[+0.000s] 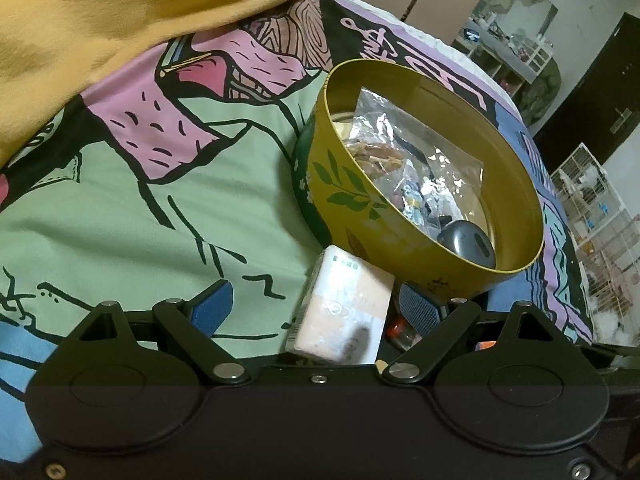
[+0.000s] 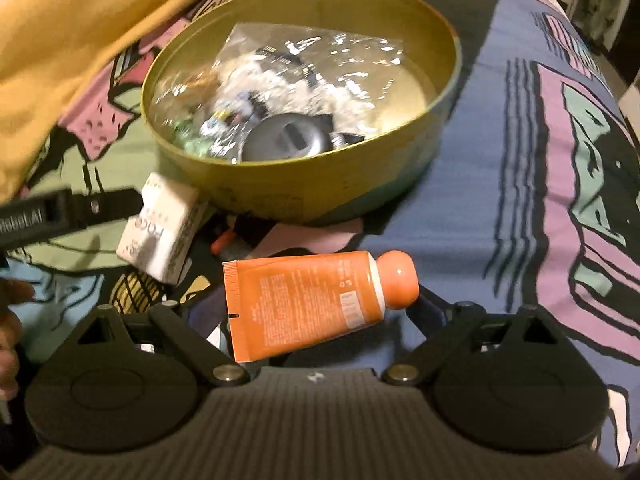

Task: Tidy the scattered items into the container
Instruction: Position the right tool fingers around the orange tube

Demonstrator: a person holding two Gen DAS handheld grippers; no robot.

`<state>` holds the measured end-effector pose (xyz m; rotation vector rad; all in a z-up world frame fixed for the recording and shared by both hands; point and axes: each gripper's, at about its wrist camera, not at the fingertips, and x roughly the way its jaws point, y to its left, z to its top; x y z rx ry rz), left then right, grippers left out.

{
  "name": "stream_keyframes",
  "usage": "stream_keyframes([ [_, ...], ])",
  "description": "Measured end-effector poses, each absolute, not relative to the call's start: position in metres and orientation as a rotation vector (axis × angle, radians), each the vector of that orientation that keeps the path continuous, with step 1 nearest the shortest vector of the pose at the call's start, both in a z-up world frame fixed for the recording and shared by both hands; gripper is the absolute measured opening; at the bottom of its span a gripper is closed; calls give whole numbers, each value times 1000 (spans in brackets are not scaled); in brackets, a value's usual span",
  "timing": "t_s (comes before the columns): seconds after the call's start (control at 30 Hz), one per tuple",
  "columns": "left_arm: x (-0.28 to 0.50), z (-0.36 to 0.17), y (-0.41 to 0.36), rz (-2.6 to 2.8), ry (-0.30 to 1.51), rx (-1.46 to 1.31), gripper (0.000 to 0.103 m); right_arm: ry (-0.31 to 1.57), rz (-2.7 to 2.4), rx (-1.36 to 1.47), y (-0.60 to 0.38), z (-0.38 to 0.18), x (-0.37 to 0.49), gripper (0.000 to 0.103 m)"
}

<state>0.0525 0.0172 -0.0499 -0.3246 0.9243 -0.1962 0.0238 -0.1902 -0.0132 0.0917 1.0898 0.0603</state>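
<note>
— Where is the tin [image 1: 344, 184]?

— It sits on the bed cover [image 1: 140, 200], nearer the cover's right edge than its left in the left camera's view. It is round and yellow with green leaves on its side, and it has no lid on.

— What is in it?

— A shiny clear bag [image 1: 420, 148] with small bits inside, and a round grey thing [image 1: 466, 242] against the near wall.

— What is the left gripper [image 1: 316, 304] doing?

— Its jaws are spread wide. A small white and peach box [image 1: 340, 304] stands tilted between them, just beside the tin. The pad [image 1: 212, 304] on the left is clearly apart from the box. The other pad is close to it, but no squeeze shows.

— And the right gripper [image 2: 320, 304]?

— It pinches an orange tube [image 2: 304, 300] end to end, flat end at one jaw and round cap at the other. The tube looks sharp while the cover behind it is blurred. It is on the near side of the tin, not inside.

— Anything else?

— A big yellow cloth [image 1: 120, 8] lies over the cover's far left corner.
</note>
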Motion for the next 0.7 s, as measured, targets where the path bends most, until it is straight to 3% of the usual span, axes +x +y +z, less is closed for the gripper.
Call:
stream_keyframes([
  [0.7,51,-51,6,-237,919,-270,90,1031,44,243,-238,2,30,94],
])
